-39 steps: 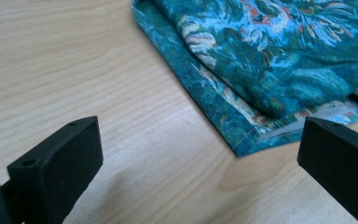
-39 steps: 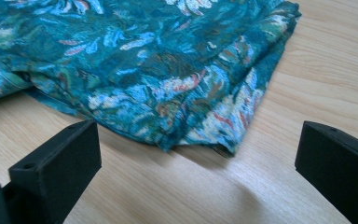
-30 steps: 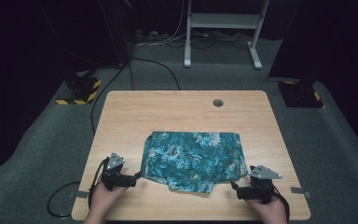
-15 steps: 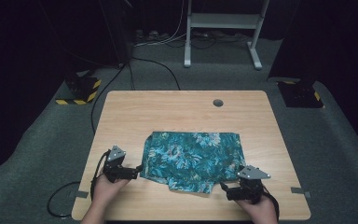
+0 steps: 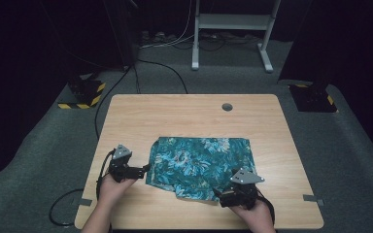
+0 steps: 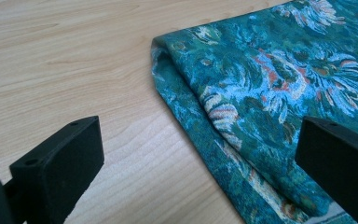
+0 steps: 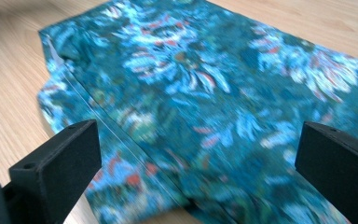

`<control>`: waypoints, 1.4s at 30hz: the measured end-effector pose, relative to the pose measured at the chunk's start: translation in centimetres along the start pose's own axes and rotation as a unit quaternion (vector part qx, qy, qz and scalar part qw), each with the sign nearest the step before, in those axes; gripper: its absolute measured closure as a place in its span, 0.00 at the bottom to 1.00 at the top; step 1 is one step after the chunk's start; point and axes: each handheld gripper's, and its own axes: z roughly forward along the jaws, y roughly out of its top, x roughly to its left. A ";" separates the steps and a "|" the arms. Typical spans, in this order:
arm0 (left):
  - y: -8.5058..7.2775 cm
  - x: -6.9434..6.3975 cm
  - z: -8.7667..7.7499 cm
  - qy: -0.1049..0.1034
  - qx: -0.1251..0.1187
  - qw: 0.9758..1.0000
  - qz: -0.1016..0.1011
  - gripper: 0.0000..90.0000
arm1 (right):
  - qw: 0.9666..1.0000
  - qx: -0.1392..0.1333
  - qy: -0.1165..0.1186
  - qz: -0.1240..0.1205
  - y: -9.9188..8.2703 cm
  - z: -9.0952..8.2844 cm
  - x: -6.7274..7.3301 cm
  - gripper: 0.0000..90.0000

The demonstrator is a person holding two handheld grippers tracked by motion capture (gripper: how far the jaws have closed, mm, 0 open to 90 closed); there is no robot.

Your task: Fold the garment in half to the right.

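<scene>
While one floral cloth (image 5: 200, 165) lies folded on one table (image 5: 175, 111), two tongs, left (image 5: 144, 169), right (image 5: 217, 194), both gape open

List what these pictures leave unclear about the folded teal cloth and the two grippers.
- Cloth, near right corner: in the high view the right gripper covers it, so contact cannot be told.
- Underside and inner layers of the cloth: hidden by its own top layer.
- Right gripper view: the cloth is motion-blurred, so seams are vague.
- Left gripper view: the cloth's near edge is cut off by the frame's bottom.
</scene>
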 end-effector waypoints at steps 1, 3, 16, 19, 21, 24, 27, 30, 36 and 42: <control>0.1 0.0 0.1 0.000 -0.001 1.000 -0.001 0.02 | 1.000 -0.002 0.003 -0.001 0.2 0.1 0.2 0.00; 0.2 0.1 0.2 -0.003 -0.003 1.000 -0.003 0.02 | 1.000 -0.004 0.007 -0.003 0.6 0.4 0.5 0.00; 1.5 1.1 1.3 -0.010 -0.006 1.000 -0.012 0.02 | 0.999 -0.008 0.042 -0.001 2.6 2.8 2.9 0.00; 1.7 1.3 1.5 -0.012 -0.007 1.000 -0.014 0.02 | 0.999 -0.006 0.047 -0.003 3.0 3.4 3.3 0.00; 1.8 1.3 1.6 -0.013 -0.008 1.000 -0.012 0.02 | 0.999 -0.006 0.050 -0.002 3.4 3.8 3.7 0.00; 2.2 1.3 1.7 -0.014 -0.010 1.000 -0.006 0.02 | 0.998 -0.009 0.059 -0.003 3.8 4.3 4.3 0.00; 2.5 1.3 2.0 -0.015 -0.010 1.000 -0.002 0.02 | 0.998 -0.007 0.064 -0.007 4.1 5.0 4.9 0.00; 2.7 1.3 2.3 -0.014 -0.009 1.000 0.000 0.02 | 0.997 -0.006 0.072 -0.013 4.4 5.7 5.6 0.00; 3.0 1.6 3.0 -0.015 -0.006 1.000 0.001 0.02 | 0.997 0.001 0.081 -0.017 5.0 7.1 6.7 0.00; 3.3 1.9 3.7 -0.018 -0.005 1.000 -0.003 0.02 | 0.996 0.002 0.090 -0.022 5.8 8.2 7.7 0.00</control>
